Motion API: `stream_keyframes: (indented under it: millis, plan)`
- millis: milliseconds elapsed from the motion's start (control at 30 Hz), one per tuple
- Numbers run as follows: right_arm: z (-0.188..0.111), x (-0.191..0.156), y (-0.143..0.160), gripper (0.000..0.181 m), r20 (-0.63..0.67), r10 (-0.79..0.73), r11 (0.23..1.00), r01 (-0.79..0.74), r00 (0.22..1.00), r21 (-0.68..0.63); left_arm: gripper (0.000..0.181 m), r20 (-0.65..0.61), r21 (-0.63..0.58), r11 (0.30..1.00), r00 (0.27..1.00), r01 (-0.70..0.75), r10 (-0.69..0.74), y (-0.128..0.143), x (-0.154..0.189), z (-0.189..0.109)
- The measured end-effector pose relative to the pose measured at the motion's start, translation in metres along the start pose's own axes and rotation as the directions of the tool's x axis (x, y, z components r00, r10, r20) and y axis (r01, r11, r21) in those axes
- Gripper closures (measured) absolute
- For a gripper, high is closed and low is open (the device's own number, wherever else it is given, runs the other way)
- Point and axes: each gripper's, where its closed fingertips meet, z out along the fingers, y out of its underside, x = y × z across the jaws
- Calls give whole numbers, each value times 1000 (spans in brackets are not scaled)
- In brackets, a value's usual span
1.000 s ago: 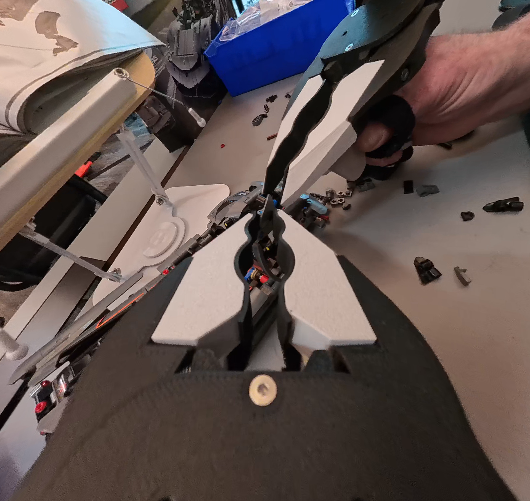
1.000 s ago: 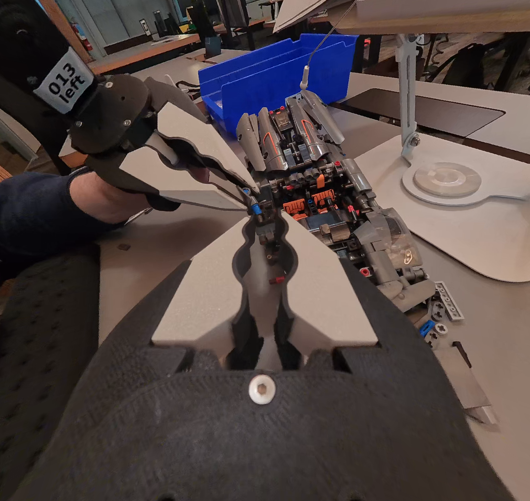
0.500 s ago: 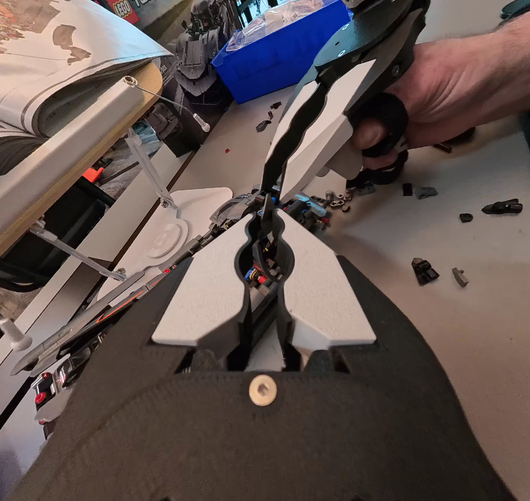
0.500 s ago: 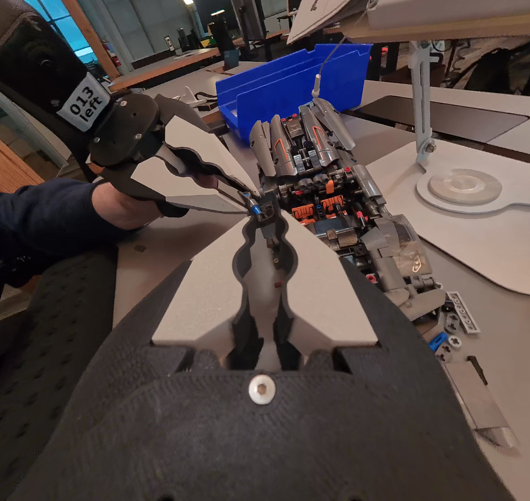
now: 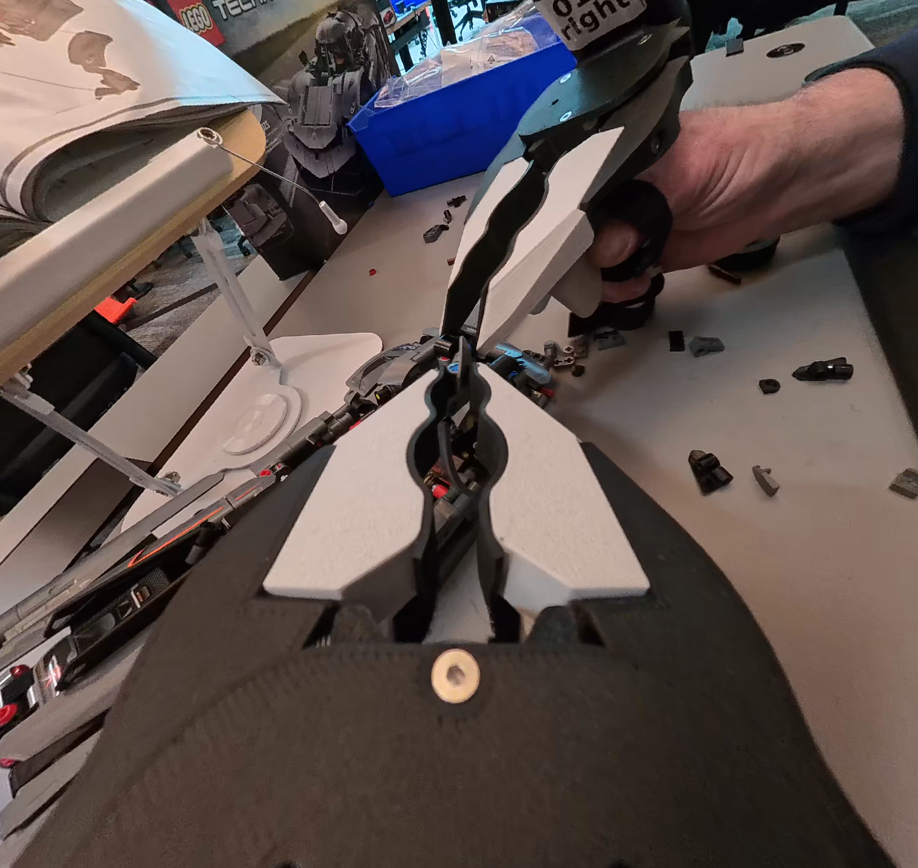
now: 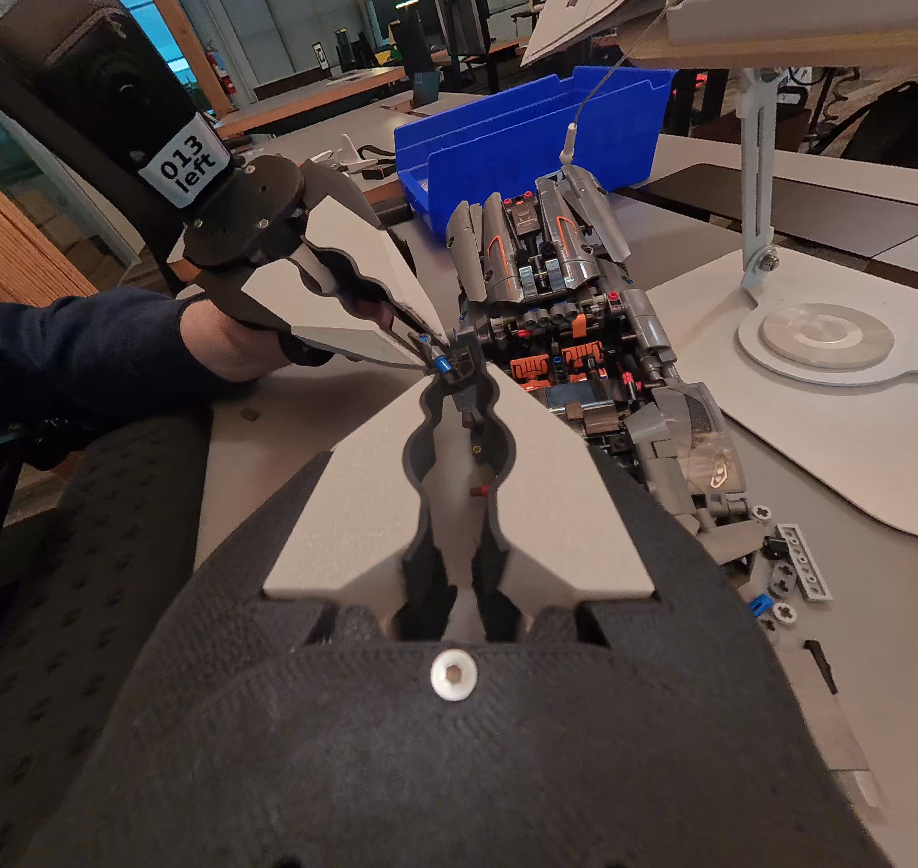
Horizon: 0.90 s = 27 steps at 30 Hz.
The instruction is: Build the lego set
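right wrist view is showing you most of the lego model already standing on the tabletop: grey body panels with orange stripes at the far end, orange seats in the middle, a nose section nearer you. so the bulk of the build is looking done, and what is left, judging by the pictures, is small fitting work.

you are pinching a small dark piece at the model's near left edge. your right tool is clenched on it, tips nearly together. your left tool is coming in from the side, its tips closed on a blue pin that is touching that same piece. in the left wrist view the left tool is meeting the right tool tip to tip above the model.

loose parts are lying scattered on the tabletop, among them dark and grey bits, and a grey strip with round pieces is sitting by the nose. these are suggesting more steps are waiting.

the blue bin is standing behind the model. in the left wrist view the same bin is holding clear plastic bags; what is inside them you cannot tell.
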Motion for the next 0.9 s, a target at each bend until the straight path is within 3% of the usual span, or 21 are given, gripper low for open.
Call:
stream_keyframes:
  millis: [467,900]
  plan:
    - [-2,-5,1,171,78,-177,980,183,981,-79,177,-88,1,1000,996,1,-1,0,9,-2]
    - [-3,-10,2,172,144,-223,961,243,964,-133,177,-114,-4,1000,993,-15,15,-1,13,-2]
